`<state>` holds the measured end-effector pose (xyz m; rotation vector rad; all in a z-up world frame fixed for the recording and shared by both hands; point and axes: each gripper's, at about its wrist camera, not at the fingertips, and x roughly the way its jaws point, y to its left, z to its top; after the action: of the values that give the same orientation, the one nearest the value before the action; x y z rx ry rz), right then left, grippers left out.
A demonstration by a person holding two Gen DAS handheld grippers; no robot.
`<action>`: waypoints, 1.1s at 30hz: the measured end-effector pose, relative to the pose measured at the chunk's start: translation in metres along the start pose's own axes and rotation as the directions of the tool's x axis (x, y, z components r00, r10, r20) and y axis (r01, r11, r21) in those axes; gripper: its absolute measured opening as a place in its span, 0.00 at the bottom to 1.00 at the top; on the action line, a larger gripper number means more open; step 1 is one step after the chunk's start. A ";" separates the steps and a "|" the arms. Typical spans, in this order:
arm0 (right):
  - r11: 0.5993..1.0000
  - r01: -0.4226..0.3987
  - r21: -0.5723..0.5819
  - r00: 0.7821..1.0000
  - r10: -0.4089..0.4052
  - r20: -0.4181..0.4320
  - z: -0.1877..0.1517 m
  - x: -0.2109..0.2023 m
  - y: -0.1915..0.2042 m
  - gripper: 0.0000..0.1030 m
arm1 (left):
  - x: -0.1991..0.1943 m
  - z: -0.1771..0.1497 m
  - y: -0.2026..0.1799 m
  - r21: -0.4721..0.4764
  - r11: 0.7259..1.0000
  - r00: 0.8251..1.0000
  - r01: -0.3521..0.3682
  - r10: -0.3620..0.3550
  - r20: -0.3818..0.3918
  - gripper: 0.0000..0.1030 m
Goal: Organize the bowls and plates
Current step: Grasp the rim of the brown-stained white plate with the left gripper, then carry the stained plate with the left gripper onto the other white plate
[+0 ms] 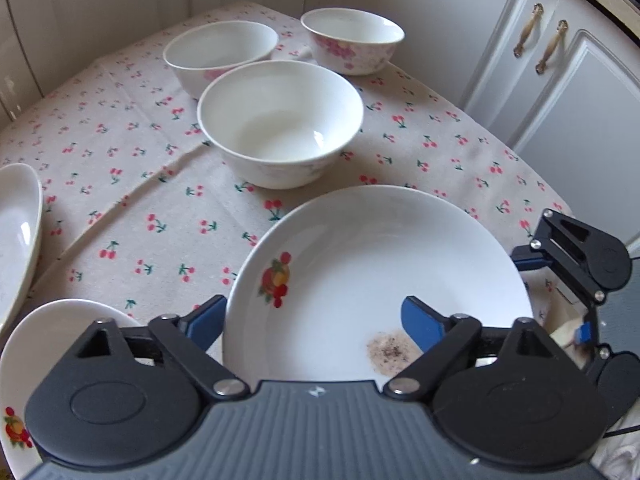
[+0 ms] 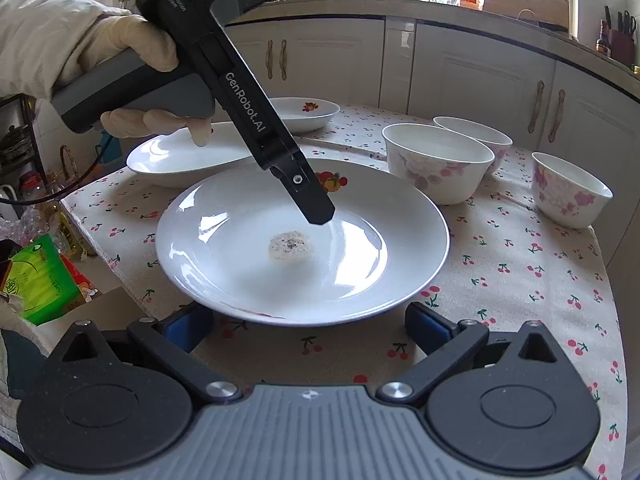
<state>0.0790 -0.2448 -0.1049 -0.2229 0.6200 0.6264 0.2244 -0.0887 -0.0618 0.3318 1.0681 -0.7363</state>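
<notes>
A white plate [image 1: 360, 264] with a fruit print and a brown smudge lies on the cherry tablecloth; it also shows in the right wrist view [image 2: 248, 240]. My left gripper [image 1: 312, 322] is open, its jaws straddling the plate's near-left rim, one finger [image 1: 420, 322] over the plate. In the right wrist view the left gripper [image 2: 316, 208] hangs over the plate's middle. My right gripper [image 2: 308, 328] is open and empty at the plate's near edge; it shows at the right in the left wrist view [image 1: 576, 264]. Three bowls [image 1: 280, 124] [image 1: 220, 54] [image 1: 352, 38] stand beyond.
Two more plates [image 1: 16, 232] [image 1: 44, 332] lie at the left; they also show in the right wrist view [image 2: 180, 160] [image 2: 300, 114]. White cabinets [image 1: 560, 80] stand close behind the table. Bags and boxes [image 2: 44, 280] sit off the table's left edge.
</notes>
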 end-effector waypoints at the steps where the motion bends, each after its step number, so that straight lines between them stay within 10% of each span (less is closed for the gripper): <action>1: 1.000 -0.004 -0.003 1.000 0.004 0.006 -0.001 0.000 -0.001 1.00 | 0.000 0.001 0.000 0.006 1.000 1.000 0.000 0.000 -0.005 0.87; 33: 1.000 0.010 -0.026 0.999 -0.011 -0.045 0.009 0.001 0.005 0.99 | 0.013 0.012 0.016 0.027 0.993 0.985 0.112 -0.107 -0.134 0.75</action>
<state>0.0809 -0.2370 -0.0981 -0.2646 0.6539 0.6209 0.2470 -0.0894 -0.0691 0.3572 1.2074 -0.8409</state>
